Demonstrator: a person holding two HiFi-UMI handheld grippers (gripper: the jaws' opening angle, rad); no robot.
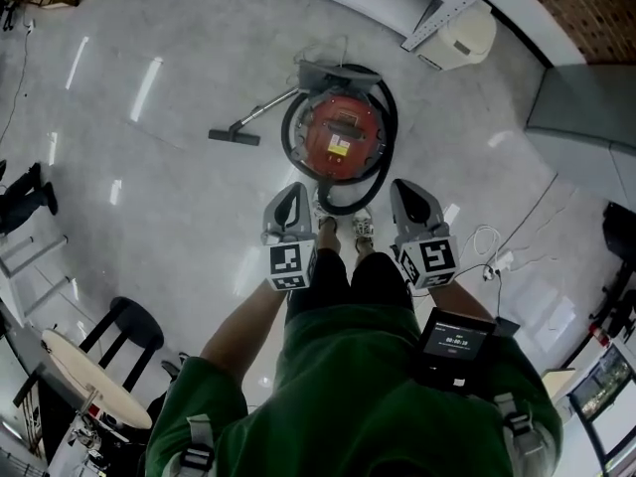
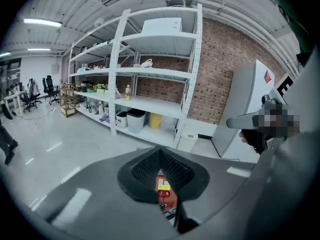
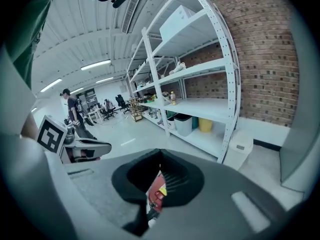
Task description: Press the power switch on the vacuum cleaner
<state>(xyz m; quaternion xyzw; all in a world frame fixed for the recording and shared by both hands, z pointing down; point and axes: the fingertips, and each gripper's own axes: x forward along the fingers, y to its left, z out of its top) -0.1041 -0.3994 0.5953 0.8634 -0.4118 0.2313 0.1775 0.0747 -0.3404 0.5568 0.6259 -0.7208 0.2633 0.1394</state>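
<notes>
left hand-held gripper (image 1: pixel 291 199) and right hand-held gripper (image 1: pixel 406 195) are hovering clenched, empty, well above the red vacuum cleaner (image 1: pixel 338 139); nothing is being pressed yet.

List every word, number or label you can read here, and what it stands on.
Nothing reads clearly.
Yellow label on the vacuum cleaner: too small.
Screen on the chest device: timer-like digits, blurred.
Marker cubes: square patterns, no words.

There is one vacuum cleaner (image 1: pixel 343 137), one round table (image 1: pixel 87 378), one black stool (image 1: pixel 131 322) and two grippers: left gripper (image 1: pixel 294 195), right gripper (image 1: pixel 406 192).
</notes>
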